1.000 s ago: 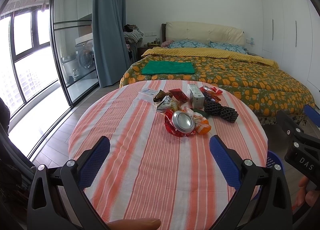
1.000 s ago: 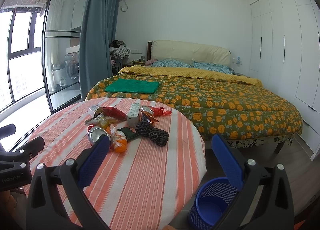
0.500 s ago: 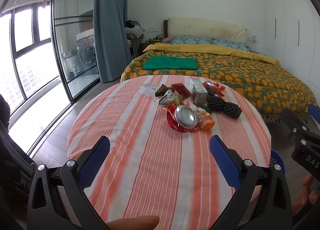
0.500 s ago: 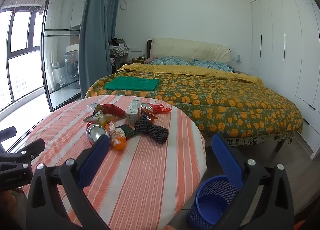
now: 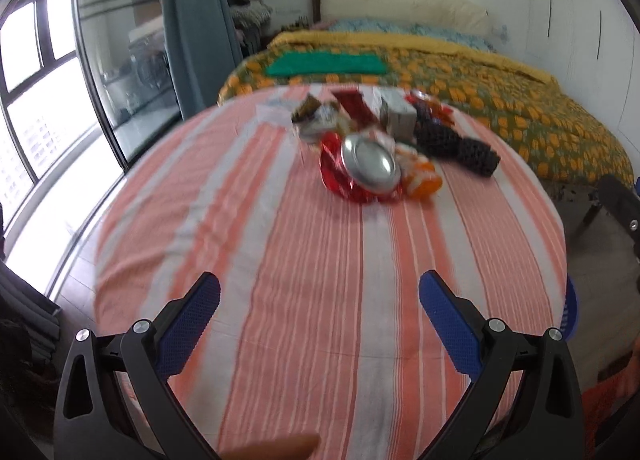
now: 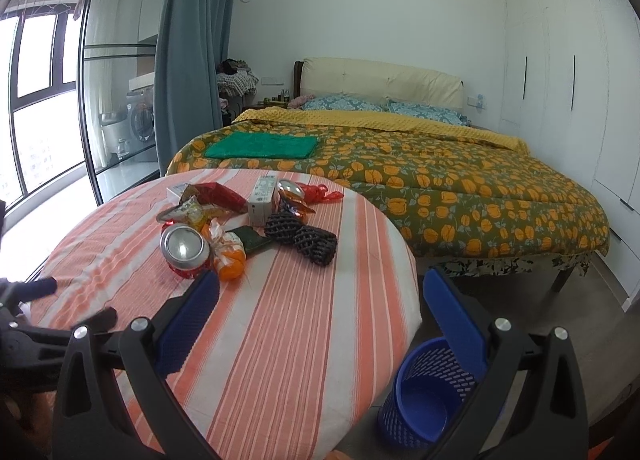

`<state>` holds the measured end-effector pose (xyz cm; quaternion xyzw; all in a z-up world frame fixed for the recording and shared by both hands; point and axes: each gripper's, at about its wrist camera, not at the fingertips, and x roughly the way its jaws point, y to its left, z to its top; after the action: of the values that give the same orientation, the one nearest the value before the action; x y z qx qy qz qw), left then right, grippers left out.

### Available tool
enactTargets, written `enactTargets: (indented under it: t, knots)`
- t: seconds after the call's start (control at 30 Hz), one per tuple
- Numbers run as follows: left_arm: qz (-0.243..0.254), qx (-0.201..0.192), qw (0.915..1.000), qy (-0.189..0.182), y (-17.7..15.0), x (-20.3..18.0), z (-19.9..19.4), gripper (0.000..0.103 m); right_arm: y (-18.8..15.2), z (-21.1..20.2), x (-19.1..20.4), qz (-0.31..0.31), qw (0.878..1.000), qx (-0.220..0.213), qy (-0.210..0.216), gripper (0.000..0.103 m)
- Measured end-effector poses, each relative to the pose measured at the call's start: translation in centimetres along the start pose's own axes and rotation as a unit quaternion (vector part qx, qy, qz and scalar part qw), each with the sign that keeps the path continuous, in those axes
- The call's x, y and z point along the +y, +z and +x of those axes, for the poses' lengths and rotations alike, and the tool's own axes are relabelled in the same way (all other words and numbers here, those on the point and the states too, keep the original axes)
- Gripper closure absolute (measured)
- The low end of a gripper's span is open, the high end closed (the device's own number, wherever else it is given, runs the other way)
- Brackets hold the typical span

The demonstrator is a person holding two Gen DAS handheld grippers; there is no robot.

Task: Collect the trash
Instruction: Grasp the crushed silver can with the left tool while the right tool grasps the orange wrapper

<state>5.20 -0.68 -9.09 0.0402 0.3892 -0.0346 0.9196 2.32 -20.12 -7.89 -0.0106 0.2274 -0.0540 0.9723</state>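
Blue mesh plastic wastebasket [image 6: 424, 400] stands beside striped round table [image 6: 280, 340], ready for litter; both grippers [image 5: 320, 300] [image 6: 320, 300] spread, empty.

Daylight poured in from the windows [image 6: 38, 100] on the left, which were blown out to near white in both views, leaving the room evenly bright. The left wrist view was smeared by motion blur: the crushed can [image 5: 370, 162], the wrappers around it and the far bed [image 5: 460, 88] had soft, streaked outlines. The right wrist view was sharp through the middle, though the near left edge of the striped tabletop [image 6: 280, 320] was slightly blurred. A small highlight glinted on the can's metal end [image 6: 182, 246]. Fisheye distortion bowed the glass door frame [image 6: 86, 72] and wardrobe [image 6: 560, 80], and dark vignetting filled every corner.
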Motion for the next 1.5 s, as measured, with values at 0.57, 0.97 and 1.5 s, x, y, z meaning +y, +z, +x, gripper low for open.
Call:
enactTargets:
  t: [0.57, 0.97, 1.5]
  knots:
    - [0.001, 0.070, 0.9972, 0.026, 5.4, -3.8, 12.4, 0.004, -1.9, 1.7, -1.6, 0.020, 0.999, 0.032, 0.006, 0.005]
    - [-0.035, 0.084, 0.9950, 0.040, 5.6, 1.5, 12.9, 0.004, -2.0, 2.2, -1.3, 0.014, 0.999, 0.037, 0.013, 0.005]
    - [-0.014, 0.084, 0.9963, 0.009, 3.1, 6.8, 10.7, 0.004, -4.0, 9.3, 2.2, -0.032, 0.979, 0.178, 0.090, 0.005]
